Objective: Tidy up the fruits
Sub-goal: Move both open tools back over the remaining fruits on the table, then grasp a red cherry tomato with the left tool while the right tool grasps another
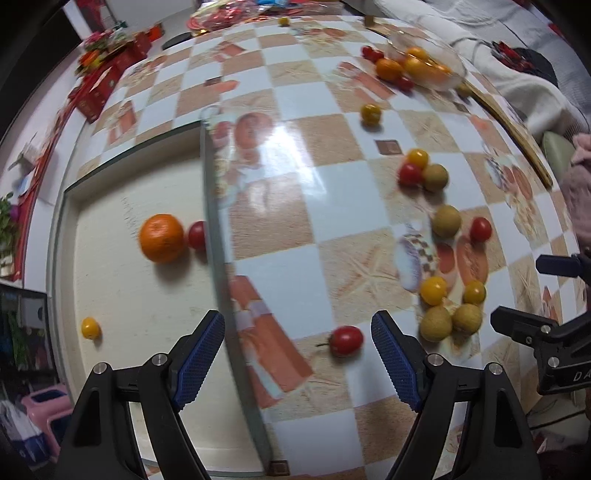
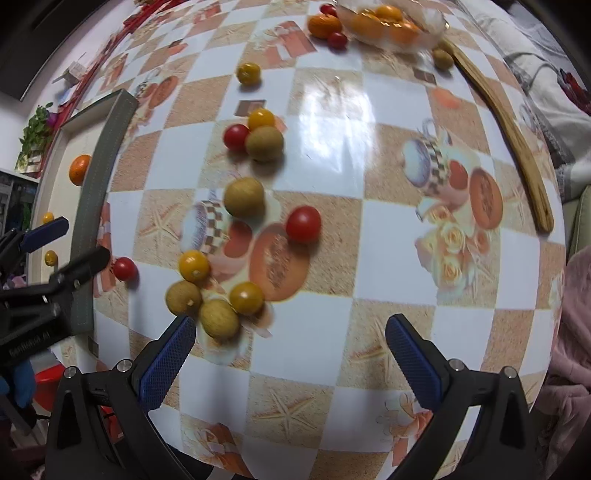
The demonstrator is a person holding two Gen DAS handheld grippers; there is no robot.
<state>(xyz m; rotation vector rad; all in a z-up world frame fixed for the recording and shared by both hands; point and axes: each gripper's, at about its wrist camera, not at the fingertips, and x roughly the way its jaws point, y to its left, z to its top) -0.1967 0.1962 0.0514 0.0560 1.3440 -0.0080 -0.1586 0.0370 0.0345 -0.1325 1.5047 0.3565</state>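
Small fruits lie scattered on a checkered tablecloth (image 1: 295, 266): red cherry tomatoes, yellow tomatoes and tan longans. My left gripper (image 1: 297, 350) is open and empty, straddling the glass wall of a cream tray (image 1: 122, 295); a red tomato (image 1: 345, 339) lies just inside its right finger. The tray holds an orange (image 1: 161, 238), a red tomato (image 1: 197, 235) and a yellow tomato (image 1: 90, 328). My right gripper (image 2: 290, 354) is open and empty, low over the cloth; a cluster of longans (image 2: 218, 319) and yellow tomatoes (image 2: 246, 297) lies by its left finger.
A glass bowl (image 2: 430, 31) with oranges stands at the far side, with an orange (image 2: 324, 26) and a red tomato (image 2: 337, 40) beside it. A wooden spatula (image 2: 517, 147) lies along the right table edge. Red boxes (image 1: 107, 74) crowd the far left.
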